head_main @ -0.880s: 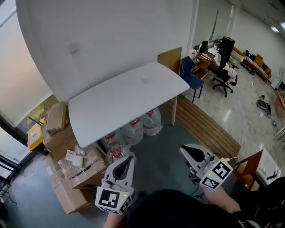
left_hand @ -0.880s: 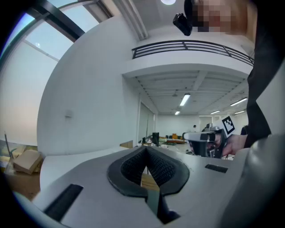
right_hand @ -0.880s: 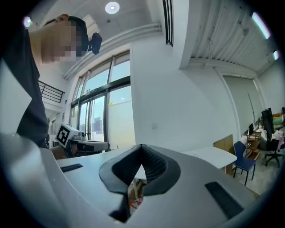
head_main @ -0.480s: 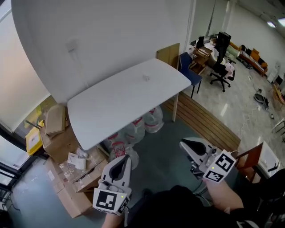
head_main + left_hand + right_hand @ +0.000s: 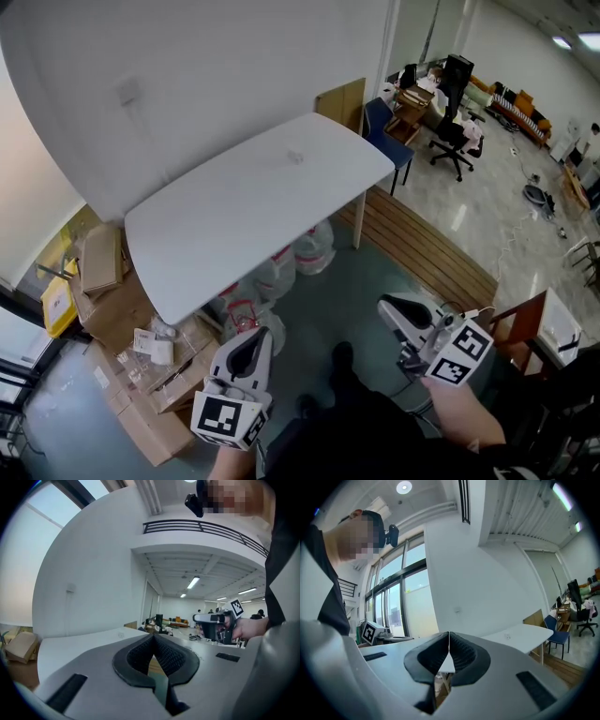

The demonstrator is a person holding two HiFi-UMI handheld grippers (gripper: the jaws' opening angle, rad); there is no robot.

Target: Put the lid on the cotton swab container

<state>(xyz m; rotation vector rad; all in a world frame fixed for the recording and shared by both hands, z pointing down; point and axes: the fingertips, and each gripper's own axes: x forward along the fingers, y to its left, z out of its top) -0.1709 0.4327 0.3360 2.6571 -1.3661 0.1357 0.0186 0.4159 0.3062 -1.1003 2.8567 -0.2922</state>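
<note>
Since the person stands well back from the white rounded table, the grey left gripper and right gripper hang low, jaws pressed together on nothing, while a tiny clear speck on the tabletop's far side, possibly the cotton swab container, sits well out of reach

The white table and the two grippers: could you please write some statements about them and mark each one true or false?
Both the left gripper and the right gripper have their jaws together. True.
The left gripper holds something. False: nothing is between its jaws.
Cardboard boxes lie on the floor beside the white table. True.
A blue chair stands on the table. False: the blue chair stands on the floor beyond it.
</note>
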